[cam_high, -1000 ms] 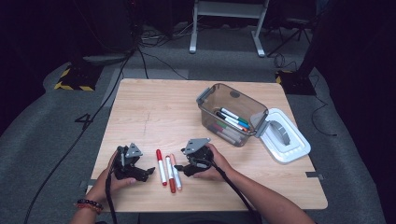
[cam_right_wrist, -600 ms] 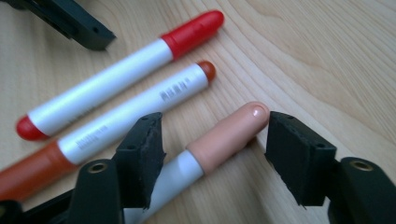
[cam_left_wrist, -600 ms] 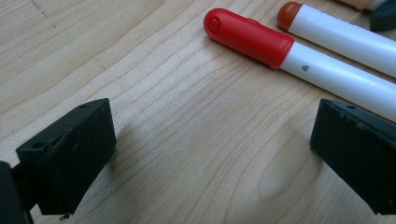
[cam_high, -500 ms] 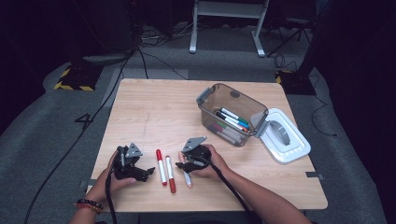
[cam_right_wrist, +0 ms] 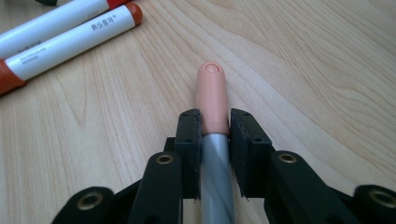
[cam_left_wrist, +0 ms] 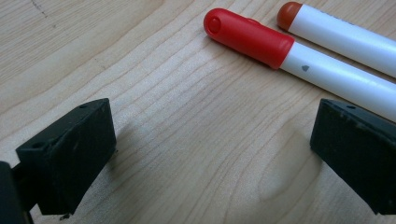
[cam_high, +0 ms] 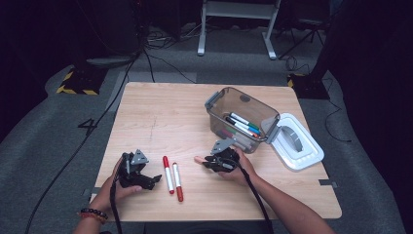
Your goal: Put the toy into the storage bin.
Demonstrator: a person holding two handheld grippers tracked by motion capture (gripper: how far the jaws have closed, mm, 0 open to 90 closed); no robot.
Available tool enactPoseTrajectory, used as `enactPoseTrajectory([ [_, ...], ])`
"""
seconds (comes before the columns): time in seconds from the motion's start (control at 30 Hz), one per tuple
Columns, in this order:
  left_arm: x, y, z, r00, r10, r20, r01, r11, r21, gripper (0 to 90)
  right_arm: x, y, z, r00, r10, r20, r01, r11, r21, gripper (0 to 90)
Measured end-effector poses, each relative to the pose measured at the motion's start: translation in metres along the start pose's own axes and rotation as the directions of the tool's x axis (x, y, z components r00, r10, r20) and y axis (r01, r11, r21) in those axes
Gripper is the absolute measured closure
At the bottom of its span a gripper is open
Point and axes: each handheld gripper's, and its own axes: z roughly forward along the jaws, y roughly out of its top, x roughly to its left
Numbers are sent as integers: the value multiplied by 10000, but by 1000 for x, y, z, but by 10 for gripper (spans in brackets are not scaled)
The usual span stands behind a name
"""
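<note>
The right gripper (cam_right_wrist: 215,126) has just closed its jaws on a grey marker with a pink cap (cam_right_wrist: 211,93), near the table's (cam_high: 156,117) front. The left gripper (cam_left_wrist: 210,154) stands open beside two red-capped white markers (cam_left_wrist: 299,56).

Dim room, light falling mainly on a pale wooden table (cam_high: 160,117); grey carpet floor (cam_high: 73,131) around it, strewn with black cables (cam_high: 160,63); yellow-and-black hazard tape (cam_high: 73,90) at left; white metal stand legs (cam_high: 236,24) behind; darkness beyond.
</note>
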Motion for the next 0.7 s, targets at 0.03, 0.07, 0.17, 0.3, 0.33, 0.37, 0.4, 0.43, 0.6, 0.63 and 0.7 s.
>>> enactPoseTrajectory([
  [0.03,0,0,0,10000,-10,0,10,10000,-4,5,-1,-1,-2,10000,-53,24,53,10000,14,747],
  [0.07,0,0,0,10000,-8,-1,8,10000,-2,5,-1,-3,-3,10000,-21,3,21,10000,14,747],
  [0.17,0,0,0,10000,30,-26,-30,10000,2,5,-3,-5,-7,9996,-217,-189,220,9997,140,748],
  [0.3,0,0,0,10000,42,-28,-42,10000,6,5,-5,-2,-16,9995,-224,-230,221,9997,-124,749],
  [0.33,0,0,0,10000,38,-28,-38,10000,5,5,-5,-2,-17,9995,-167,-256,163,9997,-184,749],
  [0.37,0,0,0,10000,38,-27,-38,10000,4,5,-6,-1,-20,9995,-189,-249,183,9995,-246,749],
  [0.4,0,0,0,10000,38,-27,-38,10000,4,5,-6,0,-23,9995,-238,-183,232,9993,-302,749],
  [0.43,0,0,0,10000,39,-27,-39,10000,5,5,-6,1,-28,9995,-252,-201,244,9989,-409,750],
  [0.6,0,0,0,10000,43,-31,-43,10000,5,5,-5,9,-50,9995,-305,-131,290,9945,-1003,750],
  [0.63,0,0,0,10000,46,-33,-46,10000,6,5,-5,11,-56,9993,-352,-99,339,9930,-1133,750],
  [0.7,0,0,0,10000,39,-32,-39,10000,6,5,-4,13,-66,9992,-383,-59,372,9912,-1273,750],
])
